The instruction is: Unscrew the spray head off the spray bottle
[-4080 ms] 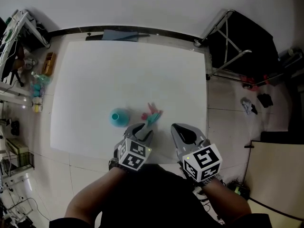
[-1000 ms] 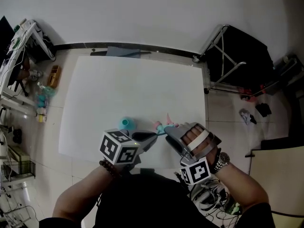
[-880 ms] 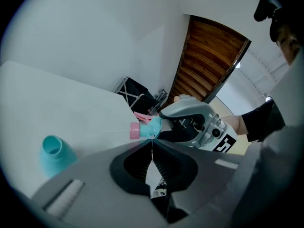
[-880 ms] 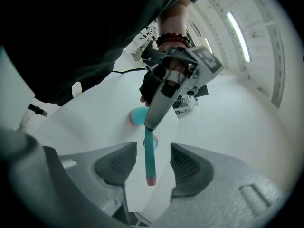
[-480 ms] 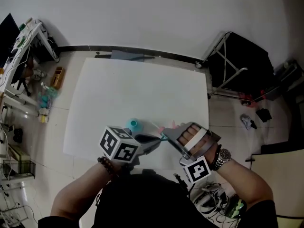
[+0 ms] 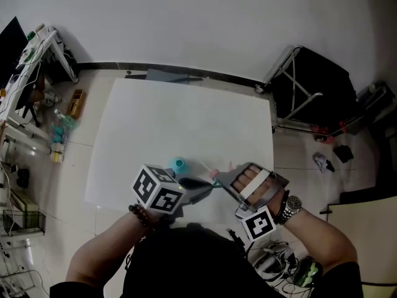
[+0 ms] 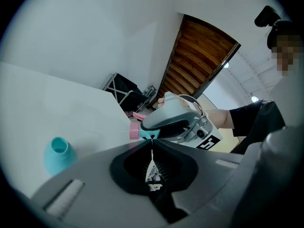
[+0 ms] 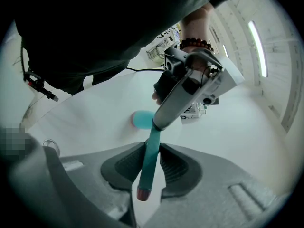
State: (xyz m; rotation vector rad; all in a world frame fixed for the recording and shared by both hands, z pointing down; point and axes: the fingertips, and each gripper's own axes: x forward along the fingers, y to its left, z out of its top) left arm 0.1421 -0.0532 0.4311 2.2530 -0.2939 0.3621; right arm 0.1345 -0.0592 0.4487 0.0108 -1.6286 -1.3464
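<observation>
The teal spray bottle (image 6: 179, 164) stands upright and open-topped on the white table (image 6: 186, 110), also seen in the left gripper view (image 7: 59, 153) and the right gripper view (image 8: 142, 119). The detached teal spray head (image 6: 214, 174) with pink parts hangs in the air between both grippers. My left gripper (image 6: 208, 184) is shut on one end of it (image 7: 137, 131). My right gripper (image 8: 152, 156) has just been closing, and its pads now press on the teal stem (image 8: 151, 165), whose pink tip points toward the camera.
Cluttered shelving (image 6: 31, 98) lines the left side. A black folding stand (image 6: 310, 73) stands to the right of the table, with small items on the floor (image 6: 322, 160) beside it. Both grippers hover near the table's front edge.
The right gripper's jaws have closed from wide open onto the spray head's stem. The left gripper keeps its grip and has barely shifted.
</observation>
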